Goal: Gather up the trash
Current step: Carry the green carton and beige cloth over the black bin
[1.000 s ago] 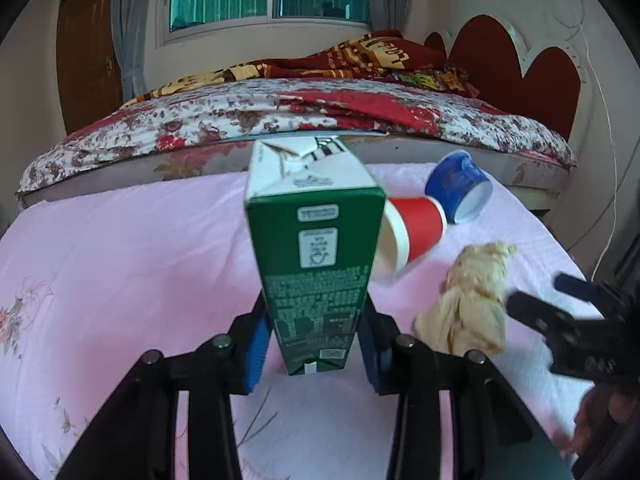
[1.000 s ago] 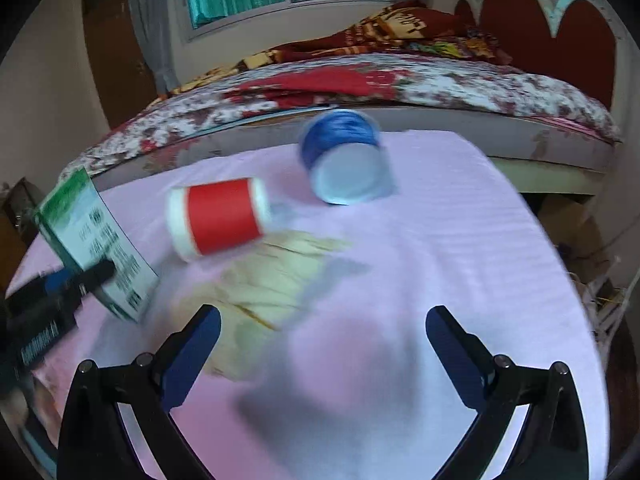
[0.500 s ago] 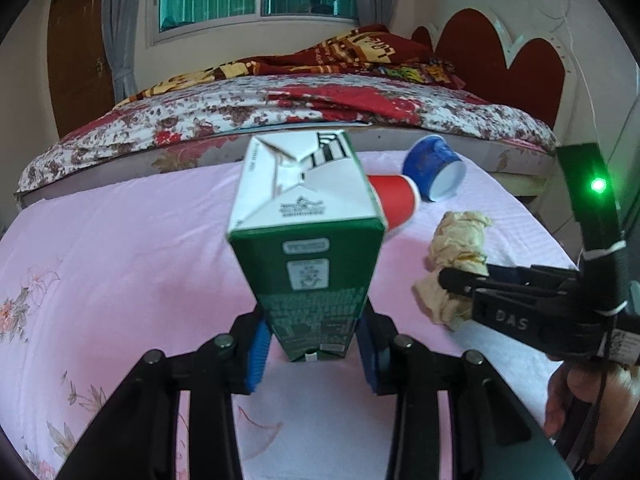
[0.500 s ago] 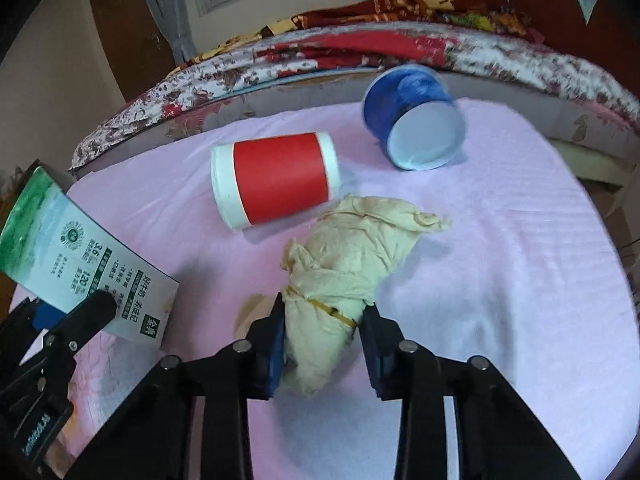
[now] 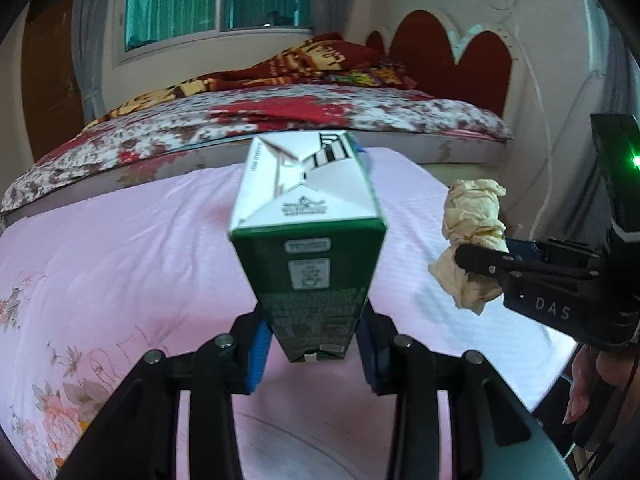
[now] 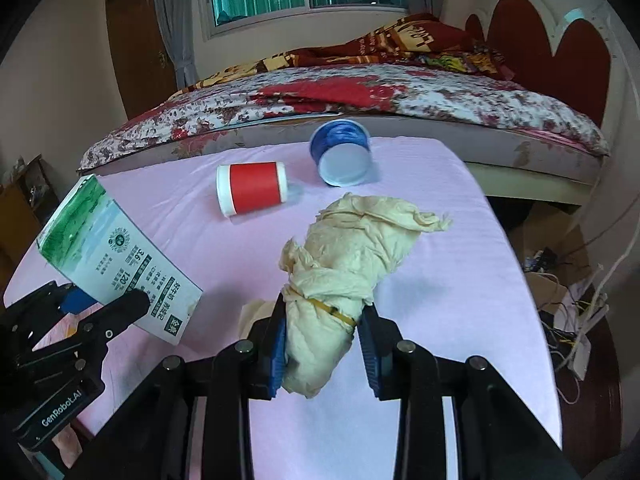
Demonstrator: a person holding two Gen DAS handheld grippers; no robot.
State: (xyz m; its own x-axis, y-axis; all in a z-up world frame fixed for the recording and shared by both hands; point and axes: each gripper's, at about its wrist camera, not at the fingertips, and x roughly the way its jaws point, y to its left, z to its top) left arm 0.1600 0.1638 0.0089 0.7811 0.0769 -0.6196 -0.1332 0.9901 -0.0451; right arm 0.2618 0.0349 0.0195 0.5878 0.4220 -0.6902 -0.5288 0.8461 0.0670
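two pieces of trash are in hand and two are left. the left gripper [image 5: 312, 354] has its jaws clamped on the lower end of the green carton [image 5: 308, 236], which stands up between the blue pads, clear of the pink sheet [image 5: 132, 248]. the right gripper [image 6: 322, 354] has just closed its jaws, and they now squeeze the tan paper wad [image 6: 344, 276] near its rubber-banded end; the rest of the wad sticks out ahead of the pads and appears to hang above the sheet. the red cup [image 6: 252, 192] and the blue cup [image 6: 342, 152] lie on their sides further back on the sheet, near each other and well apart from either gripper. no bin shows in either view, so both held pieces have yet to be dropped off, and the cups come after that.
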